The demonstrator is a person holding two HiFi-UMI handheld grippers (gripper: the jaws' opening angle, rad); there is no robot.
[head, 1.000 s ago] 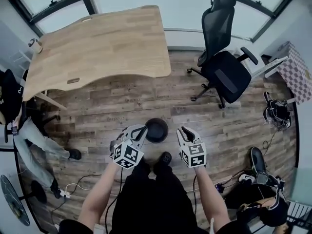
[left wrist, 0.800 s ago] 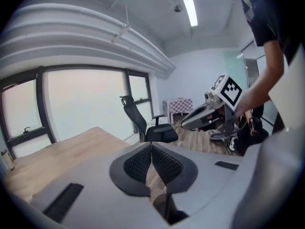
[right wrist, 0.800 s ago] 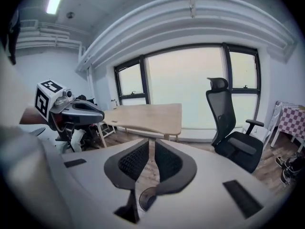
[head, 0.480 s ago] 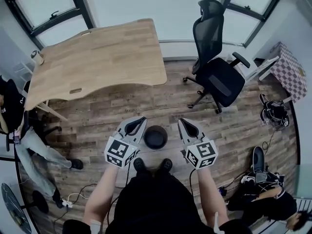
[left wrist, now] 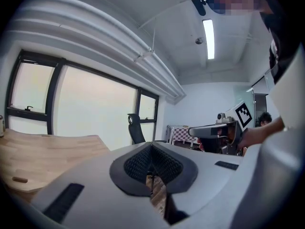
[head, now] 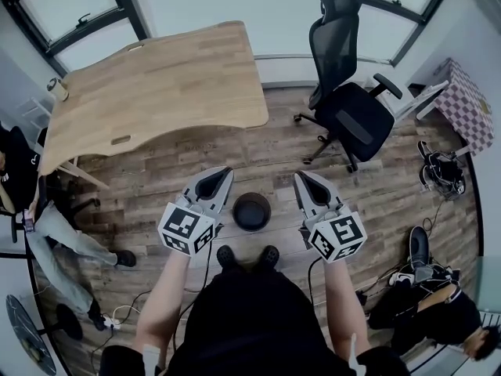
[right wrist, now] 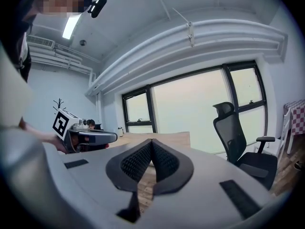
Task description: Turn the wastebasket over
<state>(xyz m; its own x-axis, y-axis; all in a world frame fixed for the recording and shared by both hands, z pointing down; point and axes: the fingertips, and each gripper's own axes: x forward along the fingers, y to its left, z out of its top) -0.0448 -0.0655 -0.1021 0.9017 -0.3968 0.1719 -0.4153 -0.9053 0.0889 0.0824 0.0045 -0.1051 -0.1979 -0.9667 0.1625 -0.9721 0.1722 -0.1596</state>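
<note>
Where wood planks run, a round black wastebasket sits.

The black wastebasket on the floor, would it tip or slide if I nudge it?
The wastebasket looks small and round, so probably light and likely to slide on the plank floor. Tipped on its side, it might roll.

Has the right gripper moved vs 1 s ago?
Yes. The right gripper has risen toward the head camera: it looks larger, and its tip now lies past the far rim of the wastebasket instead of level with it.
</note>
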